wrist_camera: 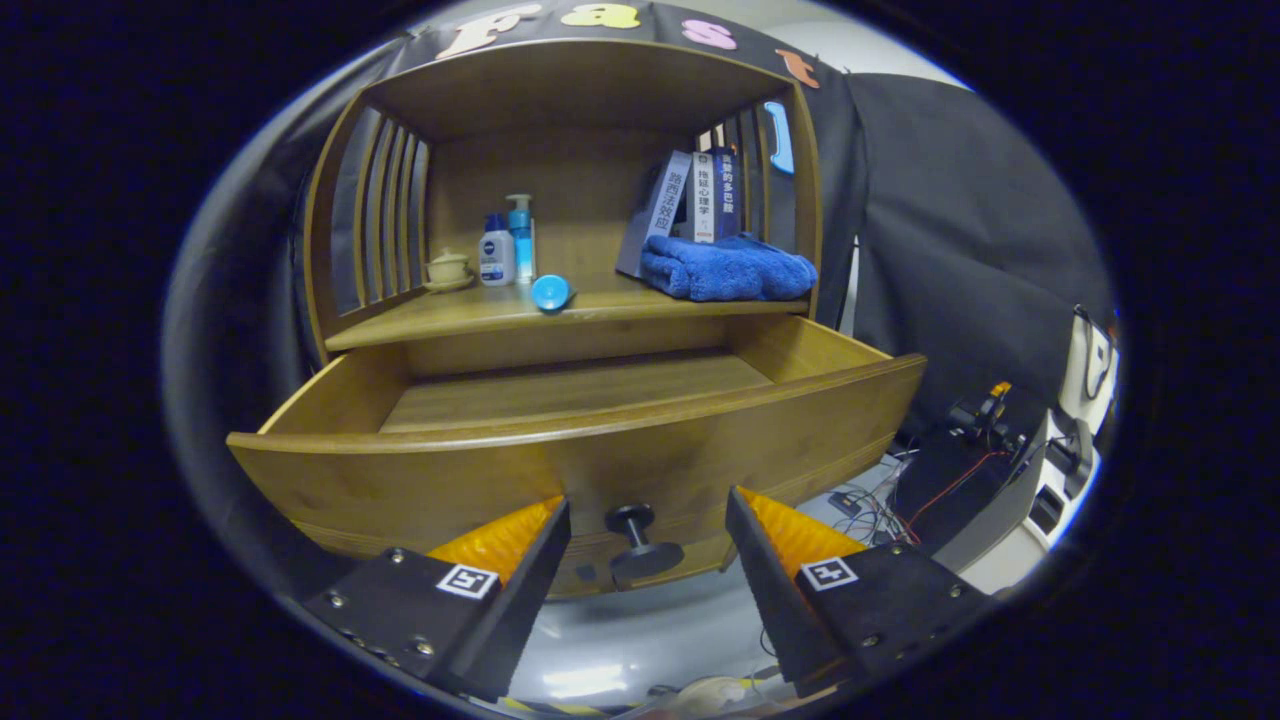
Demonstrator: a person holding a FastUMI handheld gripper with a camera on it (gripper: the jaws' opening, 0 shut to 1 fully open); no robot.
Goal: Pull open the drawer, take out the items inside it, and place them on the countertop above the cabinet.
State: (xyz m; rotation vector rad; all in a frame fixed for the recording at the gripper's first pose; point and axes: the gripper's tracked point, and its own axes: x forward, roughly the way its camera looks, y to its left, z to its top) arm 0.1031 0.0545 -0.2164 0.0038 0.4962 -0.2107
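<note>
Drawer [560, 470] pulled out, interior bare wood. Gripper [648, 515] fingers spread apart, straddling knob [640, 545] without contact. Blue cap [551, 292] and towel [728, 268] on countertop [450, 318].

Gripper [648, 510] fingers spread apart, flanking drawer knob [640, 545] without contact. Drawer [560, 440] pulled out, interior bare. Countertop [480, 315] above bearing blue towel [727, 268], books [690, 200], bottles [507, 245].

books [700, 200], cables [880, 510], booth wall [960, 220]
</note>
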